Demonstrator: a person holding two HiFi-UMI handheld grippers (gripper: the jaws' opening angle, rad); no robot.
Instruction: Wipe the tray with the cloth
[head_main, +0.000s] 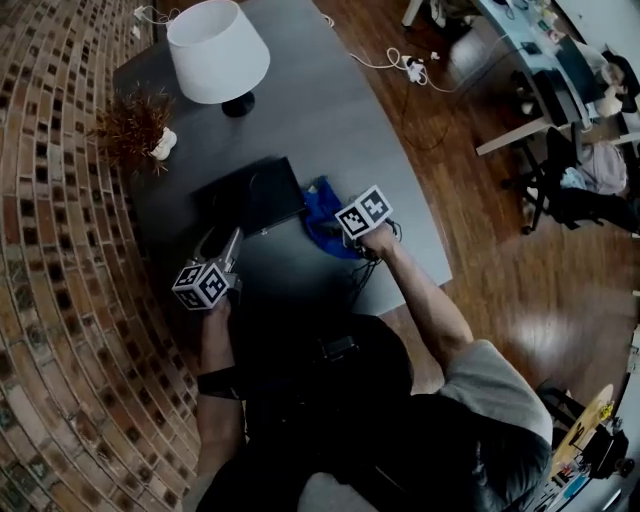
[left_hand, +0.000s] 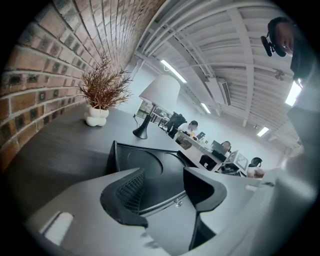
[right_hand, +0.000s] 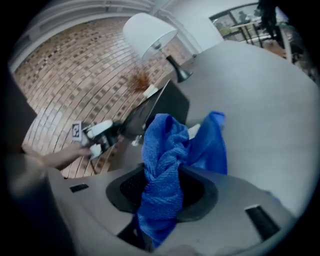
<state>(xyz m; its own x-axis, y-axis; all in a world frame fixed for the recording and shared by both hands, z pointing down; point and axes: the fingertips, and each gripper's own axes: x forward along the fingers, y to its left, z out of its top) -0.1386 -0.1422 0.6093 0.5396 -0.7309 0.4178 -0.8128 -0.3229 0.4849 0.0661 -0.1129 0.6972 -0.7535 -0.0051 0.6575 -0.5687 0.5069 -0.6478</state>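
Observation:
A black tray with a round recess lies on the dark grey table. My left gripper is at the tray's near edge. It is open, its two fingers apart, with the tray's rim running across the gap between them. A blue cloth is bunched between the pads of my right gripper, which is shut on it. The cloth's loose end hangs ahead over the table, just to the right of the tray. In the head view the cloth shows beside the tray's right edge.
A white-shaded lamp stands at the table's far end, with a dried plant in a white pot near the brick wall. The table's right edge drops to a wooden floor with a cable and power strip.

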